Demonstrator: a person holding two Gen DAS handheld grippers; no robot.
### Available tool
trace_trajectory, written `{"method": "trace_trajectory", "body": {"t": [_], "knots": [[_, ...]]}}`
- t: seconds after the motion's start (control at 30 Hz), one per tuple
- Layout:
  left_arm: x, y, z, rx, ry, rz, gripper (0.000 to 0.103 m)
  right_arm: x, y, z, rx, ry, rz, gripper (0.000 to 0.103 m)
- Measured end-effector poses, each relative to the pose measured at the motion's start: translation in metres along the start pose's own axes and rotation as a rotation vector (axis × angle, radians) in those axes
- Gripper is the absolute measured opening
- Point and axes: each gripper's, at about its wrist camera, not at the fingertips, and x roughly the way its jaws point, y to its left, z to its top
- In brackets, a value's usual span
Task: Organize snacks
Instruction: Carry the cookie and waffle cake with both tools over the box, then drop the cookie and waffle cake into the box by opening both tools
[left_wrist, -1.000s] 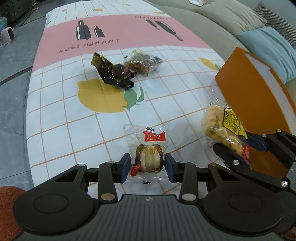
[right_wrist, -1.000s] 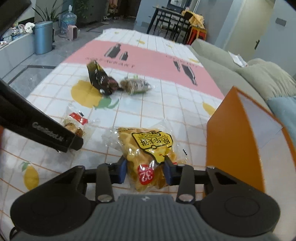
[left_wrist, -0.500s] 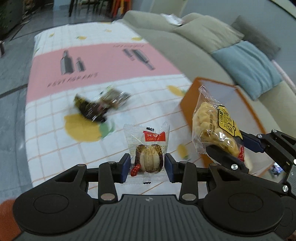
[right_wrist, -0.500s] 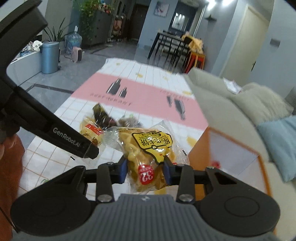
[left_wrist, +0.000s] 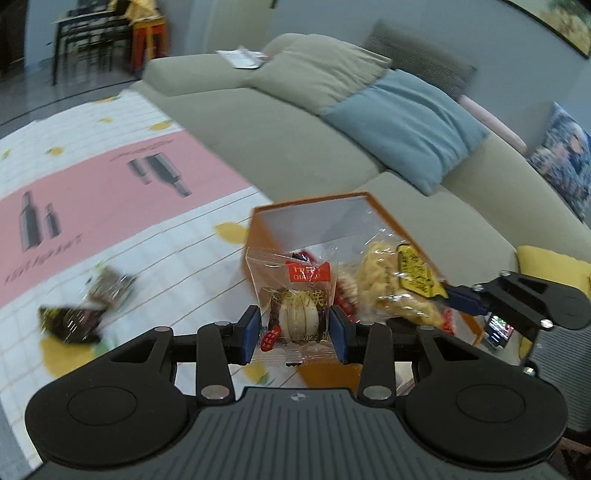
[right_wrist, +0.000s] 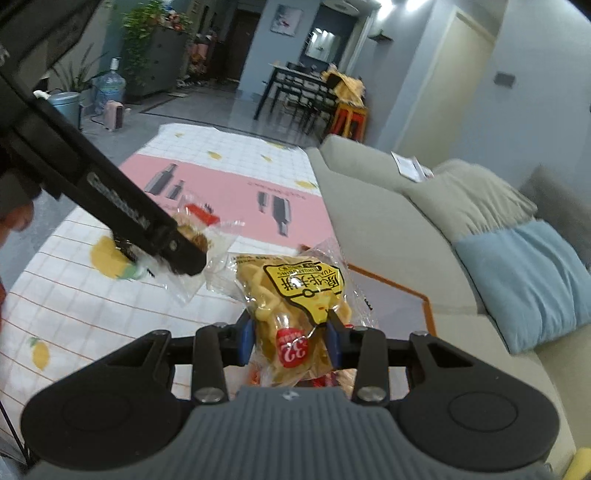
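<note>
Left gripper (left_wrist: 293, 332) with jaws clamped on a clear-wrapped pastry packet (left_wrist: 295, 295), right gripper (right_wrist: 289, 341) with jaws clamped on a yellow snack bag (right_wrist: 295, 295), both raised over the orange box (left_wrist: 314, 210) near the desk's sofa-side edge.

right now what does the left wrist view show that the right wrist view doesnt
Only the left wrist view shows the two loose snack packets, one dark and one brown, lying on the tablecloth, and the left claw head-on, shut on the round pastry packet.

Only the right wrist view shows the right claw head-on, gripping the yellow snack bag, plus the dining table and water jug behind.

Both show the two held snacks, the orange box, the tablecloth and the sofa with its blue cushion.
</note>
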Motion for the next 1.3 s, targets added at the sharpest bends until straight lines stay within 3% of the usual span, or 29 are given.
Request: {"method": "trace_trajectory", "body": {"t": [0.37,0.67,1.03,1.3], "knots": [[0.062,-0.035,0.044,0.069,0.082,-0.024,0.045,0.074,-0.068,-0.014,0.122,0.096,-0.019,0.037],[0.114,-0.043,0.063,0.146,0.159,0.033,0.045,0.139,-0.099,-0.02,0.183,0.161,-0.001,0.037],[0.161,-0.038,0.074,0.209,0.236,0.11,0.045,0.183,-0.107,-0.031,0.252,0.219,0.056,0.039],[0.18,-0.038,0.07,0.255,0.291,0.153,0.045,0.19,-0.109,-0.034,0.236,0.239,0.042,0.045]]}}
